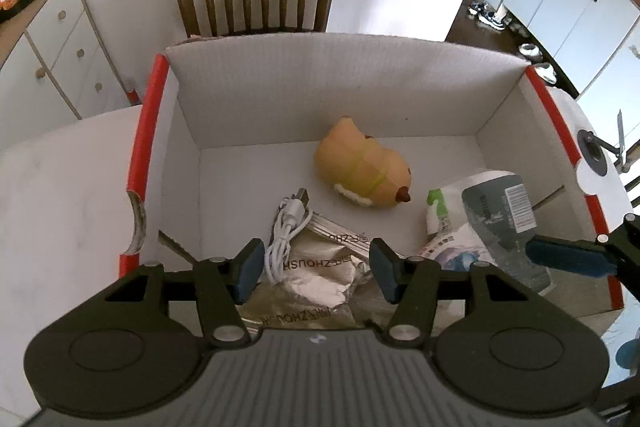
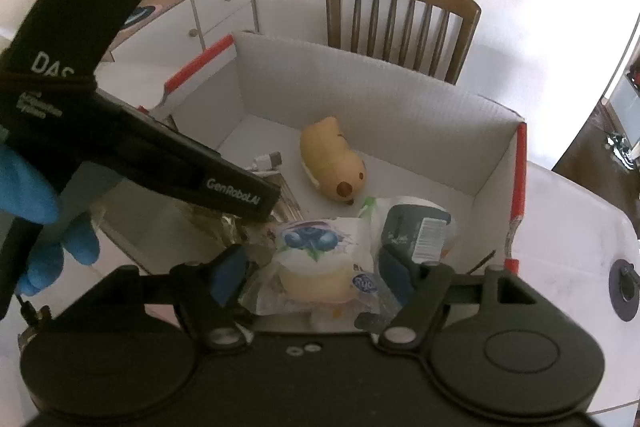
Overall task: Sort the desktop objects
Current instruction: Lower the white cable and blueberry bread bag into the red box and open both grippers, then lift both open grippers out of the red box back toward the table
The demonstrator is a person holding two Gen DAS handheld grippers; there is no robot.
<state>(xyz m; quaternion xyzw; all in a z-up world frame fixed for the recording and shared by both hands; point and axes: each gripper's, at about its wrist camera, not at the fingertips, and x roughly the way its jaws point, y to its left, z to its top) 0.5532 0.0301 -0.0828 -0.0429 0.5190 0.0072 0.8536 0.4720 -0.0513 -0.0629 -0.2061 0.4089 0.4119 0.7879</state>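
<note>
1. Left wrist view: my left gripper [image 1: 316, 267] hangs over the near end of the cardboard box [image 1: 344, 79], jaws spread, nothing pinched. The silver foil packet [image 1: 320, 279] lies right below and between the pads, not touched by them, its long axis running roughly toward me. The white USB cable [image 1: 286, 233] is coiled on the packet's left part, just inside my left pad.
2. Same view, box contents: plush toy [image 1: 362, 167] near the middle of the floor, lying on its side, well apart from the jaws; dark bottle with a barcode label [image 1: 502, 215] at the right; a white printed pouch [image 1: 444, 231] just beside it. My right gripper's blue pad [image 1: 568, 259] pokes in from the right edge, against the bottle.
3. Right wrist view: my right gripper [image 2: 312, 277] is also spread; the blueberry cake packet [image 2: 316, 267] sits between the pads in the box's near right corner. I can't tell if a pad brushes the wrapper, no squeeze shows. Bottle [image 2: 416, 231] just right of it, plush [image 2: 332, 163] farther back.
4. Same view: left gripper body crosses the upper left, held by a blue-gloved hand [image 2: 44, 223].
5. Judgement: both items look released in the box; next each hand should lift clear.
</note>
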